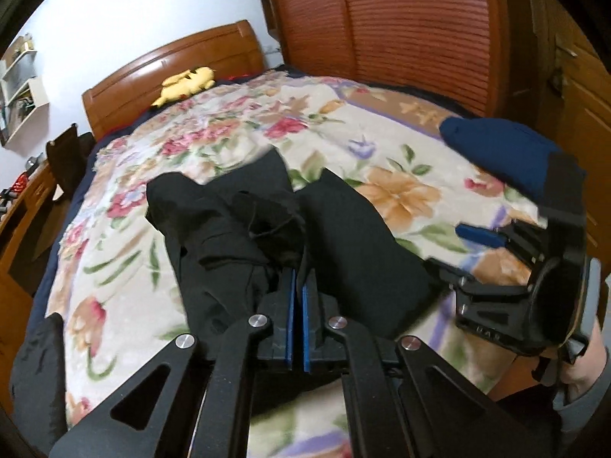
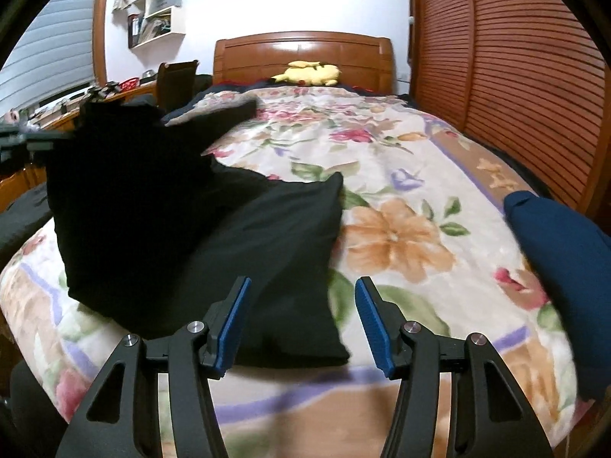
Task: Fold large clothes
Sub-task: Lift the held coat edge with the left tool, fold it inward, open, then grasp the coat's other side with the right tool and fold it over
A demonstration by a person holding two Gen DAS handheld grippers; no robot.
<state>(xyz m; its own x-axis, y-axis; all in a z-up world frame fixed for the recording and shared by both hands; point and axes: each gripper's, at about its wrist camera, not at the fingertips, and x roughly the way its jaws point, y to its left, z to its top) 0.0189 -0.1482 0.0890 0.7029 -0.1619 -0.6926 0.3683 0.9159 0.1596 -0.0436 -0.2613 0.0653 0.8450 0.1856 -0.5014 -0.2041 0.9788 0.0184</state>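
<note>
While left tongs (image 1: 298,290) pinch black garment (image 1: 343,229) (bunched), right tongs (image 2: 301,320) gape.

Bare floral blanket (image 2: 401,175) lies open between black garment (image 2: 244,252) and folded navy garment (image 2: 561,267); a gripper could pass there. Louvred wardrobe doors (image 2: 515,76) wall off the bed's right edge. Headboard (image 2: 301,51) and yellow plush toy (image 2: 311,72) block the far end.

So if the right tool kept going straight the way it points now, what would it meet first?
Probably the near right corner of the black garment, which lies just ahead between the open right tool and the floral blanket. Depth is unclear; it may pass onto the blanket instead.
</note>
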